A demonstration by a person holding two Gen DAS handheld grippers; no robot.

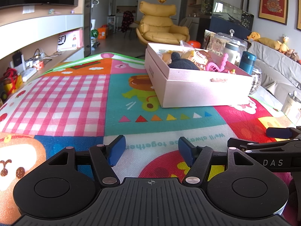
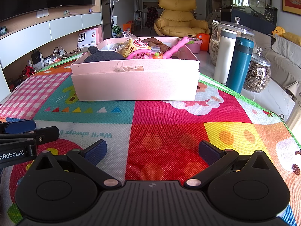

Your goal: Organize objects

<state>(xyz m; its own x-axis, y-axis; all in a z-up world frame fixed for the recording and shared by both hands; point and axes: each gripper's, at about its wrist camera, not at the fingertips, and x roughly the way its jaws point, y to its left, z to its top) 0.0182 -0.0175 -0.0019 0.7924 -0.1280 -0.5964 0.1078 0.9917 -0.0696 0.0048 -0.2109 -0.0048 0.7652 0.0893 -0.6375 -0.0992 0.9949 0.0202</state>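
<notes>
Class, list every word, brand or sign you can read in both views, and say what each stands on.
"SF": white box on the shelf.
"We'll always be together": mat, upside down, partly hidden.
"DAS": right claw.
"nRobot.AI": left claw, start cut off.
Snack packet: red label too blurred.
Pink box side print: too small.

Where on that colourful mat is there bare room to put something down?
The colourful play mat is bare between the pink cardboard box and both grippers' fingers, and on the pink checked patch left of the box. It is crowded inside the box and around the teal flask to its right.
</notes>
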